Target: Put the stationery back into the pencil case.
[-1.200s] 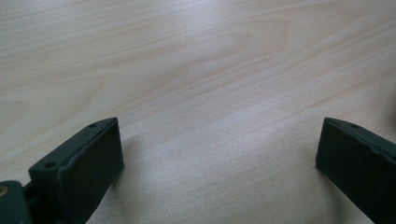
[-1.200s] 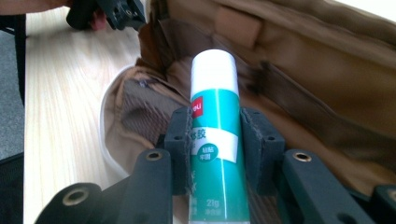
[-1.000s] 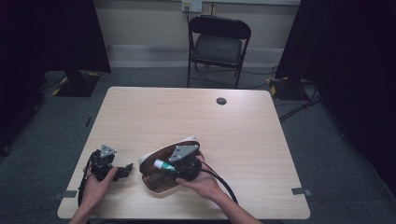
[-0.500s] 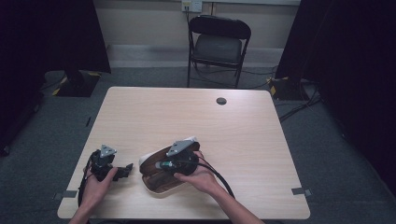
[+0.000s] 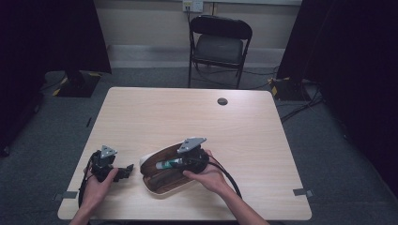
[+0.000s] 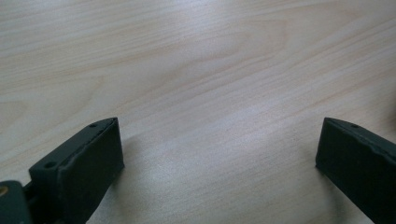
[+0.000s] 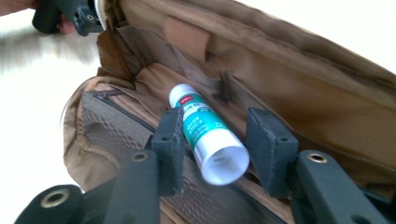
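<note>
A brown pouch [image 5: 162, 176] lies unzipped on the wooden table [image 5: 197, 117] near its front edge. My right gripper [image 5: 180, 162] hovers over the pouch's mouth. In the right gripper view a white glue stick [image 7: 205, 135] with a teal label points into the pouch [image 7: 289, 93], its flat base toward the camera. It sits between the jaws of my right gripper [image 7: 215, 119], which stand slightly wider than the stick. The glue stick [image 5: 168, 163] also shows in the high view. My left gripper [image 5: 123, 171] rests on the table left of the pouch; its jaws [image 6: 219, 140] are wide apart over bare wood.
A black folding chair [image 5: 219, 44] stands beyond the far edge. A dark round grommet [image 5: 222, 101] sits in the tabletop at the back. Cables trail from both grippers toward the person.
My right gripper has carried the glue stick left and down into the pouch's opening, and its jaws now sit loose around the stick. The left gripper has stayed put.
</note>
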